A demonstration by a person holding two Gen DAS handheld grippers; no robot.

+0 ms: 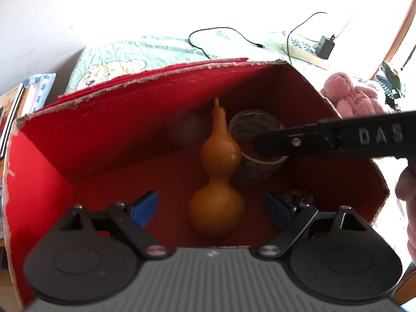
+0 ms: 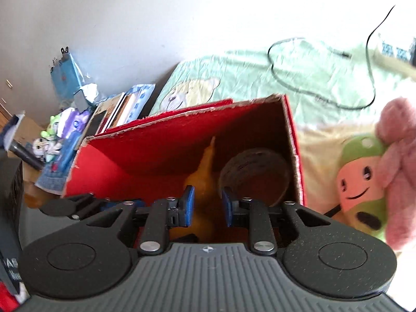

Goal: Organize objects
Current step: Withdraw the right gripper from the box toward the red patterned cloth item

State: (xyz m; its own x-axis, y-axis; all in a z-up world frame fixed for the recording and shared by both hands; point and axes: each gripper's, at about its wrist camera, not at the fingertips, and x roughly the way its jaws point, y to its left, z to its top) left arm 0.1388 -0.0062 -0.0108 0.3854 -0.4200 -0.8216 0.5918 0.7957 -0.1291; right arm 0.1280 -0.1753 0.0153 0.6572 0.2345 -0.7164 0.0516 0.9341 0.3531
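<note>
Wide-open left gripper (image 1: 209, 209) at lower centre, empty, straddling gourd (image 1: 217, 182) lying in red box (image 1: 78, 135), neck toward upper centre beside cup (image 1: 256, 166); right gripper (image 2: 206, 208) narrowed, empty, farther back.

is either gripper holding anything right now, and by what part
Nothing is held. The left gripper stands open above the gourd; the right gripper is nearly closed, with nothing between its pads.

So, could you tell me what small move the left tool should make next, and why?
Probably lift the left tool out of the red box: its jaws stand open, clear of the gourd lying inside beside the paper cup.
</note>
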